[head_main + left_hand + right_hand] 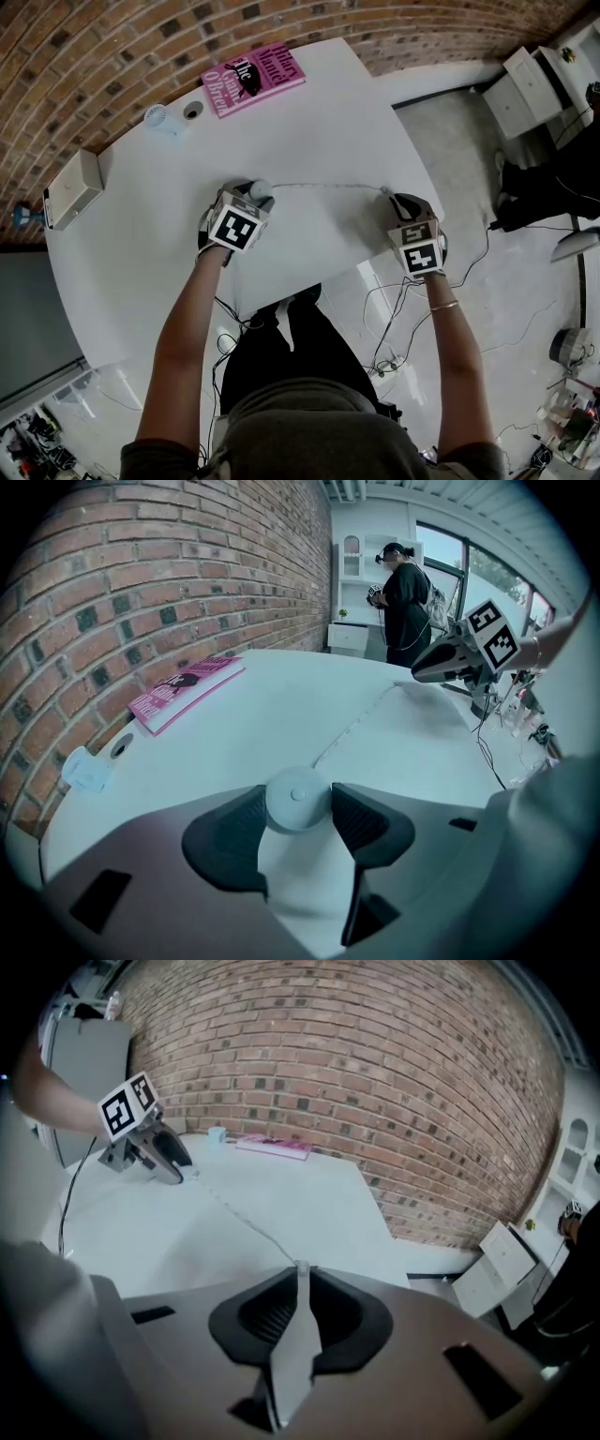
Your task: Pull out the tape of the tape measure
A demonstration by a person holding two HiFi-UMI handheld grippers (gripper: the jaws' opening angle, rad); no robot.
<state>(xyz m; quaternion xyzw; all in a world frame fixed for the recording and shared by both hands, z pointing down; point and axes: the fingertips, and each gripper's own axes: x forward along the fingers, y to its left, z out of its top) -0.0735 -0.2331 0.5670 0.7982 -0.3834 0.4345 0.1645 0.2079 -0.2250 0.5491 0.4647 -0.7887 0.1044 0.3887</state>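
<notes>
A round white tape measure (297, 799) sits between the pads of my left gripper (298, 806), which press on its two sides. In the head view the left gripper (251, 193) holds it low over the white table (309, 131). A thin white tape (328, 186) runs from the case rightwards to my right gripper (387, 194). In the right gripper view the tape (234, 1211) ends in a small tab at the tips of the right gripper (301, 1275). Its jaws stand a narrow gap apart, with the tab between them.
A pink book (253, 78) lies at the far edge by the brick wall. Near it are a small white object (156, 116) and a round hole (193, 110). A white box (73, 187) stands at the left. Cables (394, 319) trail on the floor. A person (403, 597) stands beyond the table.
</notes>
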